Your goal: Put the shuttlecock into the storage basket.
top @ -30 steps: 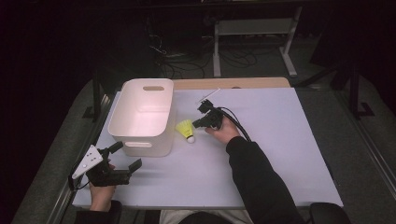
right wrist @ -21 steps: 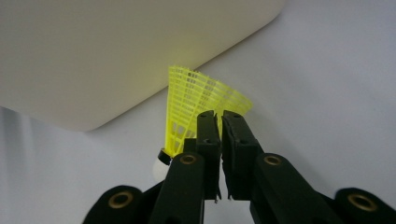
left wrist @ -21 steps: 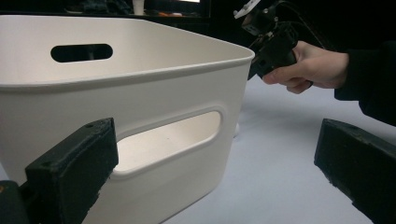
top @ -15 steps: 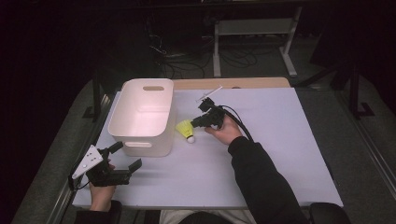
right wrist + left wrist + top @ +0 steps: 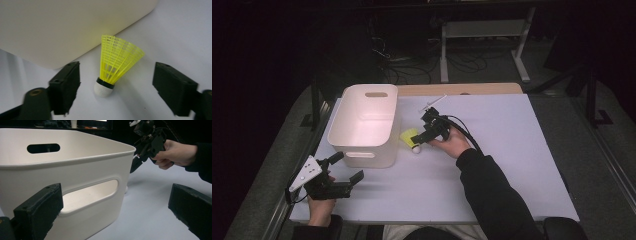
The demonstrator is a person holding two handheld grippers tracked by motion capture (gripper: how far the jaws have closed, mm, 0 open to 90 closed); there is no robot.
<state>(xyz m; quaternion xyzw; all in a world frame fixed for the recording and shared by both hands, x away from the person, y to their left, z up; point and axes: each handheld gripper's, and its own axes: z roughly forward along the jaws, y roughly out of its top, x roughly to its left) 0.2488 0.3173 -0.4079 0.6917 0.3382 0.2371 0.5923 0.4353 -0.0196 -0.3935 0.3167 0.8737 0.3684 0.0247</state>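
The yellow shuttlecock (image 5: 117, 62) lies on the white tabletop (image 5: 522, 150) just beside the near right corner of the white plastic bin (image 5: 364, 125), its white cork tip (image 5: 102, 90) toward the right gripper (image 5: 424, 136) and its mesh skirt fanning toward the bin wall. The right gripper's jaws have just been opening and now stand wide on either side of the shuttlecock, touching nothing and holding nothing. The right hand (image 5: 457, 142) holds this gripper low over the table, with its cable (image 5: 467, 132) looping back over the wrist. The bin has oval handle slots in its end walls and looks bare inside. The left gripper (image 5: 343, 172) rests near the table's front left corner, aimed at the bin's near wall, its jaws spread wide with nothing between them. The tabletop is a plain pale sheet with a strip of wood (image 5: 462, 89) showing along its far edge. Beyond it the room is dark, with tangled cables (image 5: 412, 60) on the floor and a pale metal frame (image 5: 482, 35) standing behind.
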